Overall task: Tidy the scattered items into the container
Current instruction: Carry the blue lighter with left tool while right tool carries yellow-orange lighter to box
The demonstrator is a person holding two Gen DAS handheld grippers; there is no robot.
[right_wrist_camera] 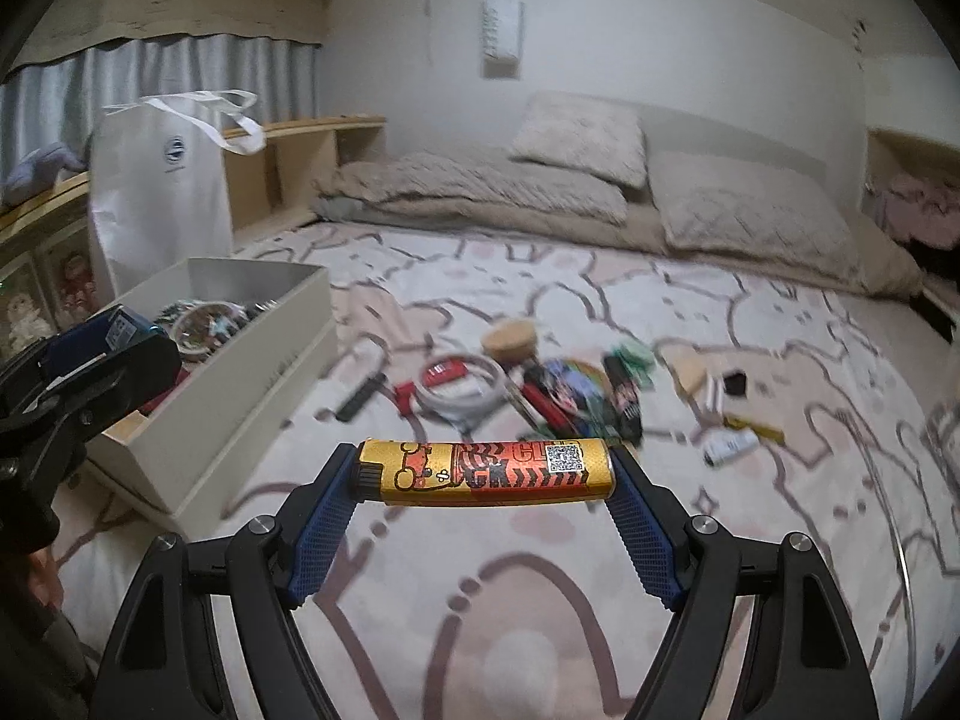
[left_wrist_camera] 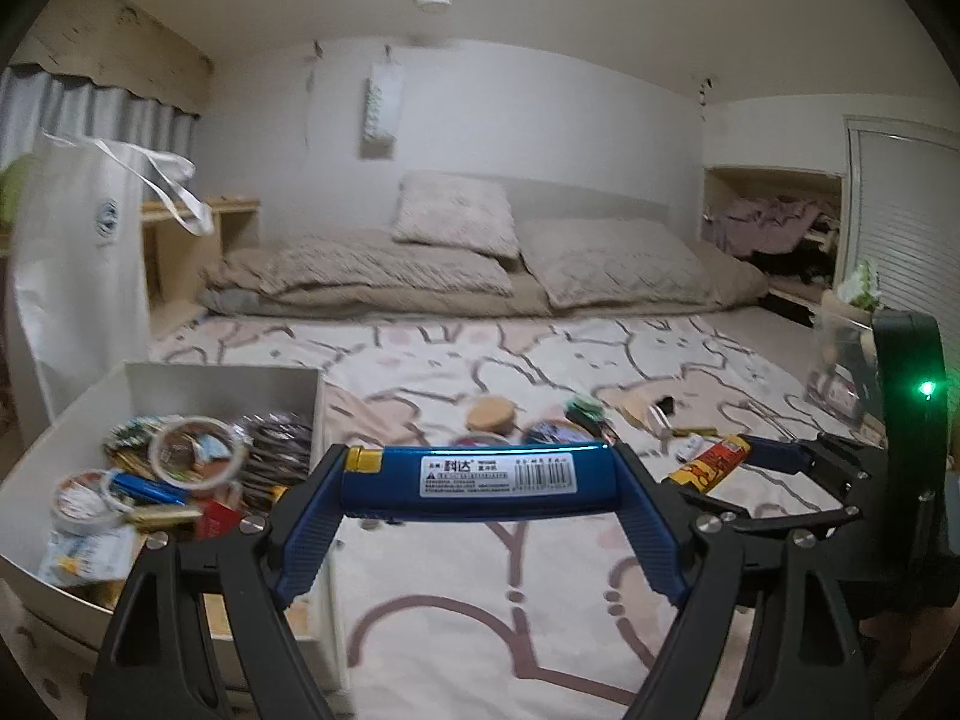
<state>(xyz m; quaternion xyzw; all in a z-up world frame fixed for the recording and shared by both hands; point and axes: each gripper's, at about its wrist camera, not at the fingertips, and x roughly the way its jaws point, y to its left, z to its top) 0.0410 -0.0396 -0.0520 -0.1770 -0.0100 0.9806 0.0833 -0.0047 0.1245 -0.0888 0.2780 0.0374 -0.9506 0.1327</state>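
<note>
My left gripper [left_wrist_camera: 480,474] is shut on a blue lighter [left_wrist_camera: 480,474], held crosswise by its ends just right of the white box [left_wrist_camera: 228,381]. The box holds tape rolls, a blue lighter and several packets. My right gripper [right_wrist_camera: 483,471] is shut on a red-and-gold lighter [right_wrist_camera: 483,471], above the bedspread in front of the scattered pile [right_wrist_camera: 540,384]. The right gripper with its lighter [left_wrist_camera: 711,465] shows in the left wrist view. The left gripper [right_wrist_camera: 102,348] shows at the left of the right wrist view, over the box [right_wrist_camera: 252,372].
Scattered on the bedspread: a cork lid [right_wrist_camera: 510,339], a white tape ring [right_wrist_camera: 462,387], black sticks, a small white tube [right_wrist_camera: 729,447], and packets. A white paper bag [right_wrist_camera: 159,180] stands behind the box. Pillows and folded bedding [right_wrist_camera: 480,186] lie at the far end.
</note>
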